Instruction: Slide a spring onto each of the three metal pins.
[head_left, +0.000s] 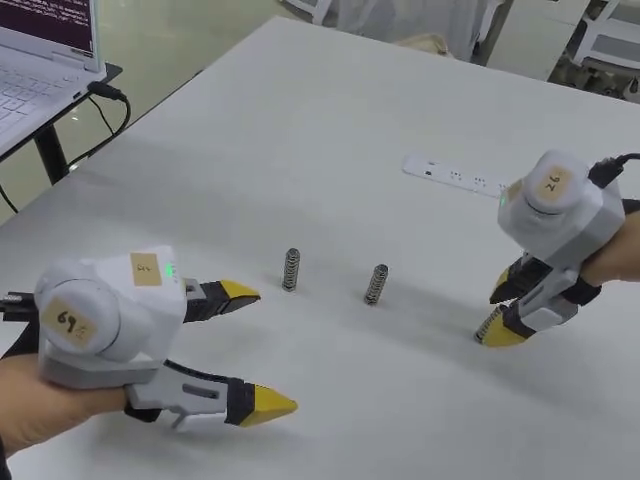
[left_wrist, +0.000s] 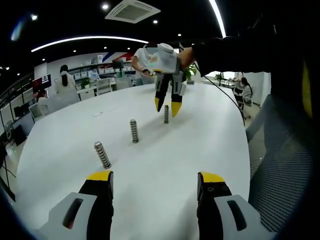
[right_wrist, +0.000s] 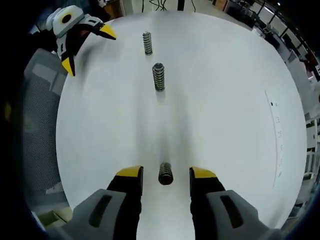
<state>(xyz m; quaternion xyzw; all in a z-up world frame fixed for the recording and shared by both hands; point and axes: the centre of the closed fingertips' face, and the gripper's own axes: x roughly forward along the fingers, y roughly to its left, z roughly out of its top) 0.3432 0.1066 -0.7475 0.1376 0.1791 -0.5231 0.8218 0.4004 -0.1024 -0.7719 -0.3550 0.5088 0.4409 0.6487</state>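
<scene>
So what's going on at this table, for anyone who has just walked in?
A person holds a gripper in each hand over a white table, where three springs stand in a row. The right gripper has its jaws open on either side of the end spring, not gripping it. The left gripper hovers open, touching neither the middle spring nor the left spring.

White table (head_left: 300, 120) carries a left spring (head_left: 291, 269) and middle spring (head_left: 376, 284) upright, a right spring (head_left: 488, 324) tilted, and a power strip (head_left: 455, 175).
</scene>
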